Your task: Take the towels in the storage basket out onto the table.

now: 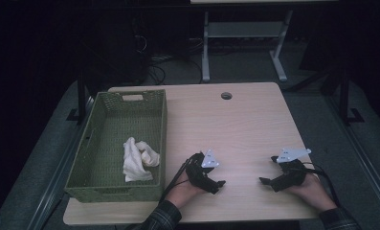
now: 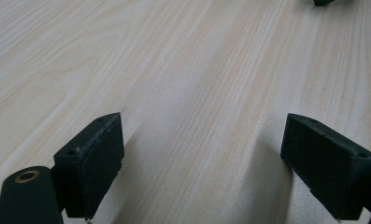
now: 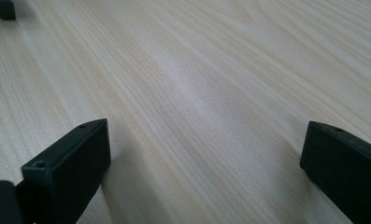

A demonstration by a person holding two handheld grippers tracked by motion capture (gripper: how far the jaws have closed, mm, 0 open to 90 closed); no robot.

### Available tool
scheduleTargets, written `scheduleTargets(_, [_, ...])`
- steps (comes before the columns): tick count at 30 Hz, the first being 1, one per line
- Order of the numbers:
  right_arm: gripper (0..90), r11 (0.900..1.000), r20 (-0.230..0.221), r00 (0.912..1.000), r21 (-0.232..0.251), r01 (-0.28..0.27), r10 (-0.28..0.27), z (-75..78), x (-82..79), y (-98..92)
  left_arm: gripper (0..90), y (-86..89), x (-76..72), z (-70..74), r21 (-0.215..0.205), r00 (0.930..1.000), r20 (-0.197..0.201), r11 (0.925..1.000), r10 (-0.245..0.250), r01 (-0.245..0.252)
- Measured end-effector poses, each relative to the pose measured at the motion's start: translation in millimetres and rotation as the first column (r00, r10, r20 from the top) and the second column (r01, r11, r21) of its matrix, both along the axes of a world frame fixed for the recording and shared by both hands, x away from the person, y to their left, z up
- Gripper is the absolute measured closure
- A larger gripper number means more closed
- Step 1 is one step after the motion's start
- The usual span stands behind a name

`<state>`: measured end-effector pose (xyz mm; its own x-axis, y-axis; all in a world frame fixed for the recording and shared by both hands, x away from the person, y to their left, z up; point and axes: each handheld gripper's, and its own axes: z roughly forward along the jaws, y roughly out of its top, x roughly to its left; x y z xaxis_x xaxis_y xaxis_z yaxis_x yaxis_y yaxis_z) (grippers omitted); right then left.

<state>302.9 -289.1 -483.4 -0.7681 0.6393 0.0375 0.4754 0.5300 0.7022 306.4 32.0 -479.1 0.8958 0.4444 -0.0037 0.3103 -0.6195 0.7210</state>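
Grippers (image 1: 215, 178) (image 1: 269, 181) unlabelled (jaws apart)

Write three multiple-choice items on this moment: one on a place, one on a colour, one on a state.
1. Where does the white cloth lie?
A. in the basket
B. on the bare table
C. between a gripper's jaws

2. What colour is the basket?
A. red
B. green
C. blue

3. How do the left gripper and right gripper stand?
A. both shut on the cloth
B. one open, one shut
C. both open and holding nothing

Answers: 1 A, the crumpled cloth sits inside the basket's walls; 2 B, its woven walls are green; 3 C, each gripper view shows bare wood between wide-set jaws.
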Motion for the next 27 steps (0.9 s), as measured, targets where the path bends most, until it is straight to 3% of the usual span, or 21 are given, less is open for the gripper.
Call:
scheduleTargets(10, [1.5, 1.0, 0.001, 1.0, 0.0, -0.008, 0.008, 0.0, 0.6, -0.3, 13.0, 0.9, 1.7, 4.0, 0.036, 0.9999, -0.011, 0.9994, 0.004, -0.004])
scheduleTargets(27, [1.5, 1.0, -0.001, 1.0, 0.0, -0.006, 0.006, 0.1, 0.2, -0.3, 13.2, 11.9, -3.1, 13.5, 0.028, 0.9993, -0.01, 0.999, 0.035, -0.035])
